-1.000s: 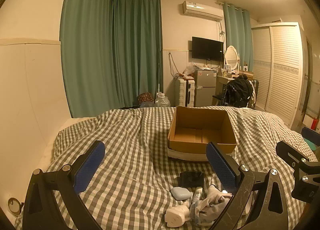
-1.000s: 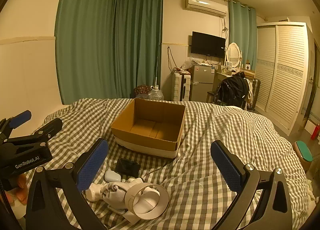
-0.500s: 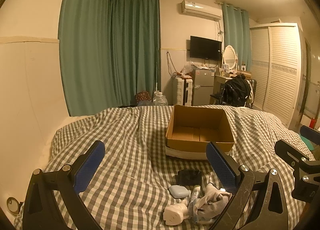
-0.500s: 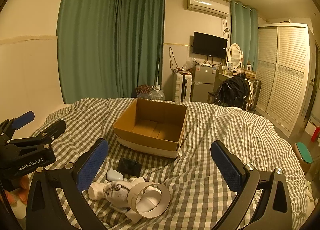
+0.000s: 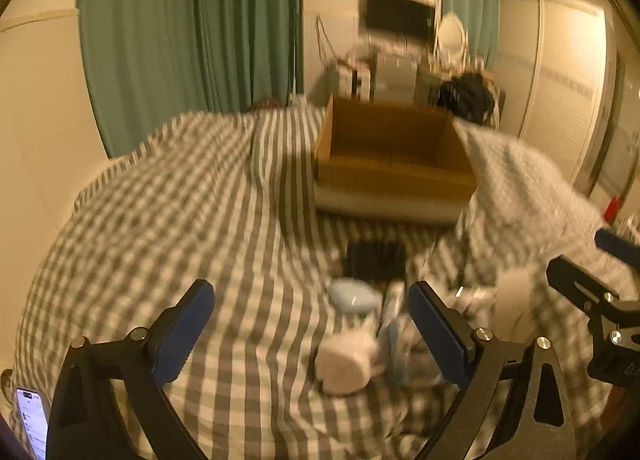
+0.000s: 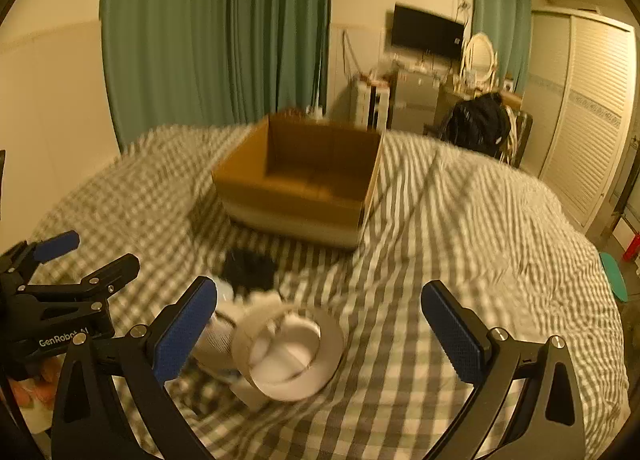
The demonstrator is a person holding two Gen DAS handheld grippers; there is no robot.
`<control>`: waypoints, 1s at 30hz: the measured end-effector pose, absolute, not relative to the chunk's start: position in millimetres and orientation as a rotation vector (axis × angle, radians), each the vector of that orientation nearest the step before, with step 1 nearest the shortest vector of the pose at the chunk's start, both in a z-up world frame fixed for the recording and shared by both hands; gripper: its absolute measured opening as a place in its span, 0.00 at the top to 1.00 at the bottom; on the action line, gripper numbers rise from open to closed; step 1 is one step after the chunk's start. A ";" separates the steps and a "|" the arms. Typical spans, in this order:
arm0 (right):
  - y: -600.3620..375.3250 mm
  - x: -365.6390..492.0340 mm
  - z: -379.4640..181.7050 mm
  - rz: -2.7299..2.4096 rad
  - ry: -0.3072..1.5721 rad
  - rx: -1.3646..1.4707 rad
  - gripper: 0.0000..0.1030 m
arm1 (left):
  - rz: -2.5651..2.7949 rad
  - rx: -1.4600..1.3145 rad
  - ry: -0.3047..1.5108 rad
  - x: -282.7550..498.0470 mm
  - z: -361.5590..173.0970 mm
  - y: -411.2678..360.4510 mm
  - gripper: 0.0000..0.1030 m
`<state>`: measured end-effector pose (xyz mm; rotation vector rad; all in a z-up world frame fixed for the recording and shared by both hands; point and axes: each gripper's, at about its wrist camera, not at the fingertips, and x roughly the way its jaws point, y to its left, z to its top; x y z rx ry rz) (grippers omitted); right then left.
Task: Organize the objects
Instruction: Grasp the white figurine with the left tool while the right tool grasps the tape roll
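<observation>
The small pile of objects (image 5: 360, 340), lower in view a second ago, now lies between the left gripper (image 5: 312, 324) fingers; its jaws have just narrowed slightly, wide, untouching. Right gripper (image 6: 320, 324) gapes empty over the tape roll (image 6: 288, 352). Cardboard box (image 6: 304, 179) beyond.

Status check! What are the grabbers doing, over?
Both hand-held grippers open, left just narrowed slightly, nothing between. Clutter pile unsorted. Box empty. Path clear.

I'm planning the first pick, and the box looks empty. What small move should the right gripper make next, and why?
Probably ease the open right gripper down and left over the tape roll. The roll lies nearest its fingers, unheld, and the cardboard box beyond looks empty.
</observation>
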<state>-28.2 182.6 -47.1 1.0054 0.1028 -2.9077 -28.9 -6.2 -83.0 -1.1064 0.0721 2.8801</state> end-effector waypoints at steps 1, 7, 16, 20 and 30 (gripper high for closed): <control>181.8 -30.8 -54.7 -2.891 0.113 1.040 0.00 | 2.871 -1.133 0.090 -29.0 -90.1 -5.4 0.06; 177.0 -43.9 -86.5 -2.786 0.123 1.178 0.00 | 2.777 -1.306 0.154 -32.2 -130.9 -0.1 0.11; 186.1 -69.2 -113.4 -2.629 -0.034 1.298 0.01 | 2.653 -1.418 0.170 -54.3 -157.4 11.6 0.18; 179.8 -77.4 -119.1 -2.575 -0.039 1.320 0.02 | 2.589 -1.424 0.141 -58.5 -163.8 16.1 0.42; 176.5 -65.6 -106.8 -2.590 -0.027 1.285 0.15 | 2.581 -1.389 0.077 -49.8 -153.5 14.2 0.54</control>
